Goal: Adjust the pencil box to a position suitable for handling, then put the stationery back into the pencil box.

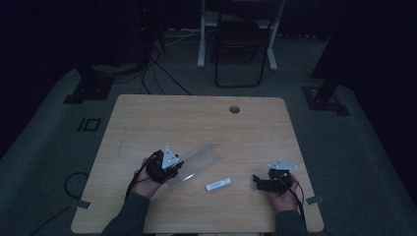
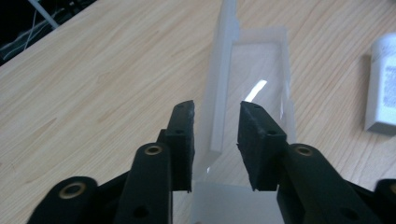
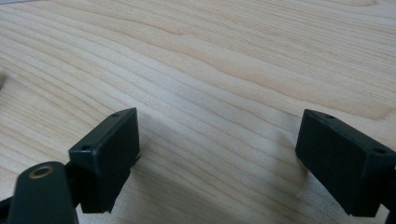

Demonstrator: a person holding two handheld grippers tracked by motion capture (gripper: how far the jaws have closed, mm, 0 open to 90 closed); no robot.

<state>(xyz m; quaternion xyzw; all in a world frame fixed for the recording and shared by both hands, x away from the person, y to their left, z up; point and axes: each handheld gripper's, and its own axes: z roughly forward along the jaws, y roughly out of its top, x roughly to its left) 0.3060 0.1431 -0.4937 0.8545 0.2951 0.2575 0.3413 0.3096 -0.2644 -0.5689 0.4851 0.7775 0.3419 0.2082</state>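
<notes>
A long clear plastic tray (image 1: 196, 160) lies slanted on the wooden table (image 1: 162, 123), left of centre. My left gripper (image 1: 178, 168) is at its near end. In the left gripper view the gripper (image 2: 216, 112) has its jaws narrowed around one upright side wall of the tray (image 2: 224, 70), with a thin gap showing on each side of the wall. A small white tube-shaped pack (image 1: 218, 184) lies just right of the tray, and its end (image 2: 380, 88) shows at the right. My right gripper (image 1: 255, 180) rests near the table's front right, open wide (image 3: 219, 128) over bare wood.
A round cable hole (image 1: 234, 109) sits near the table's far edge. Behind the table stand a folding chair (image 1: 241, 44) and white desk legs (image 1: 201, 34), with cables (image 1: 152, 64) on the dark floor. Stand bases (image 1: 88, 88) flank the table.
</notes>
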